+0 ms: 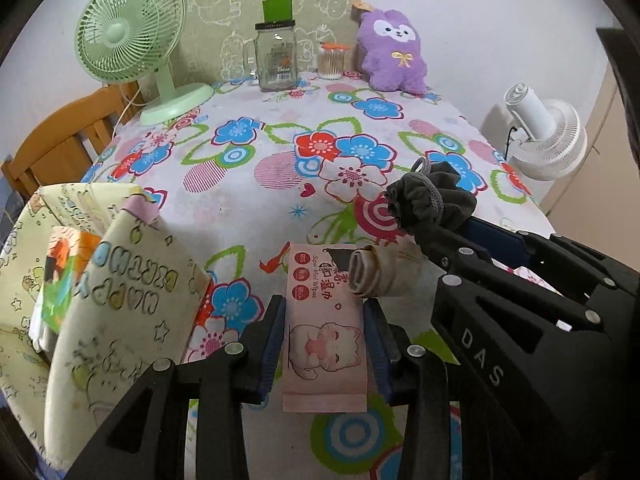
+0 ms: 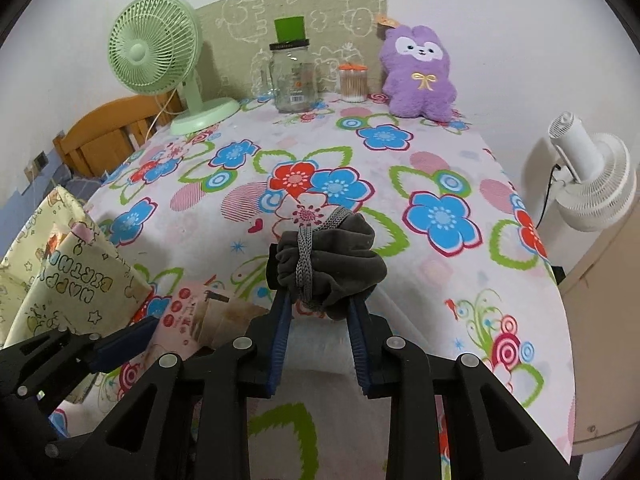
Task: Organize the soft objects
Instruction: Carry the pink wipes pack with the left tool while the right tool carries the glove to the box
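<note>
My left gripper (image 1: 323, 304) is shut on a pink pack of wet wipes (image 1: 324, 344), its blue pads pressing the pack's long sides. A rolled beige cloth (image 1: 380, 274) lies against the pack's far end. To the right, my right gripper (image 2: 318, 300) is shut on a dark grey drawstring pouch (image 2: 332, 256), which bulges above the fingertips with its cord wound round it. The pouch (image 1: 434, 200) also shows in the left wrist view, above the right gripper's black body. The wipes pack (image 2: 184, 312) appears at lower left in the right wrist view. A purple plush toy (image 1: 394, 52) sits at the table's back.
An open "Happy Birthday" gift bag (image 1: 120, 280) stands at the left with colourful things inside. At the back of the floral tablecloth (image 1: 280, 200) stand a green fan (image 1: 132, 40), a glass jar (image 1: 278, 56) and a cotton swab jar (image 1: 331, 62). A white fan (image 1: 548, 136) is off the right edge and a wooden chair (image 1: 68, 140) off the left.
</note>
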Demonstrator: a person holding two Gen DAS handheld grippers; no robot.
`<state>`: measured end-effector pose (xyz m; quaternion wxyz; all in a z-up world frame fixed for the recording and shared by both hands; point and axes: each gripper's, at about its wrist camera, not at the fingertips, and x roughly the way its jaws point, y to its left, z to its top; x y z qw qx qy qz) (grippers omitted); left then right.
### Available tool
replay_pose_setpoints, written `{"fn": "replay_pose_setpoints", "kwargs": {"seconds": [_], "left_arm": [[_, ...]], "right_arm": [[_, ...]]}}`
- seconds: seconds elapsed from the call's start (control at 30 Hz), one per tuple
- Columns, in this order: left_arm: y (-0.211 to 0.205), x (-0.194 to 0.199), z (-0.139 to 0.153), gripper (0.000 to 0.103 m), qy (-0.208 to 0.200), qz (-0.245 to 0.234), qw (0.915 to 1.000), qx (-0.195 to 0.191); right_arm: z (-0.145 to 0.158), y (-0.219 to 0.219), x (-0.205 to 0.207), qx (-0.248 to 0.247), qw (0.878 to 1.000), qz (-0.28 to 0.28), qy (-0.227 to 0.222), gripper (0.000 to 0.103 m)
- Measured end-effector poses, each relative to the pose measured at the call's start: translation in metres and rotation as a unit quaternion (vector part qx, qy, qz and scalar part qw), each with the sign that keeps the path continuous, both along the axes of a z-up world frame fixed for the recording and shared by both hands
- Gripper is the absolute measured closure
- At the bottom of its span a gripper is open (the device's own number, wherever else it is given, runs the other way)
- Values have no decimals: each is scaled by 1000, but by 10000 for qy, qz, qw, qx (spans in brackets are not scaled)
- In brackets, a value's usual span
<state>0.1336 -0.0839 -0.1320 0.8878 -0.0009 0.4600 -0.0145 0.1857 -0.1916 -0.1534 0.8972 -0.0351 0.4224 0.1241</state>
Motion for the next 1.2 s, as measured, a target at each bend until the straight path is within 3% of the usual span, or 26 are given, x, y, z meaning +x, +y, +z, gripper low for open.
{"fn": "replay_pose_setpoints", "kwargs": {"seconds": [1.2], "left_arm": [[5, -79, 81, 63, -1055, -591, 9927, 33]], "right_arm": [[93, 2, -107, 36, 9948, -424, -922, 72]]}}
